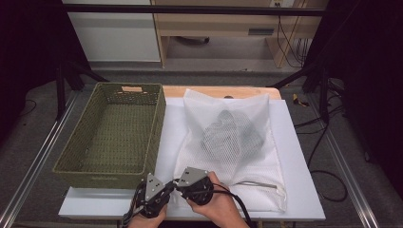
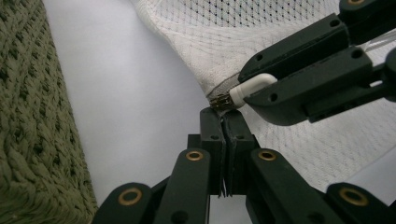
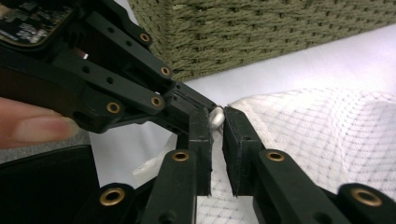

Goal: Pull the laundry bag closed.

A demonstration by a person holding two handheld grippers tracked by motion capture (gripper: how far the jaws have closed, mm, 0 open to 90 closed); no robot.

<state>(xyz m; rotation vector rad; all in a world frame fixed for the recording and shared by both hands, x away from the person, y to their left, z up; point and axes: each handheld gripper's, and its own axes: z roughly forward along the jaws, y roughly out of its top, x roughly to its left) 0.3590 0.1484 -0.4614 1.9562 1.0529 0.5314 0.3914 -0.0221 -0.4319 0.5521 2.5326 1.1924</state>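
Note:
A white mesh bag (image 1: 228, 142) with grey clothing (image 1: 233, 135) inside lies on the white table (image 1: 294, 190). Both grippers meet at its near left corner. My left gripper (image 1: 170, 186) (image 2: 225, 122) is shut on the bag's corner edge, just below the metal zipper slider (image 2: 219, 101). My right gripper (image 1: 178, 183) (image 3: 215, 122) is shut on the white zipper pull (image 3: 216, 116) (image 2: 250, 85), coming in from the right. In the right gripper view the left gripper (image 3: 205, 105) reaches in from the upper left.
A green woven basket (image 1: 157, 133) (image 2: 32, 130) (image 3: 261, 32) stands empty on the table's left half, close beside the bag and the grippers. A metal frame surrounds the table, and cables lie on the floor at the right.

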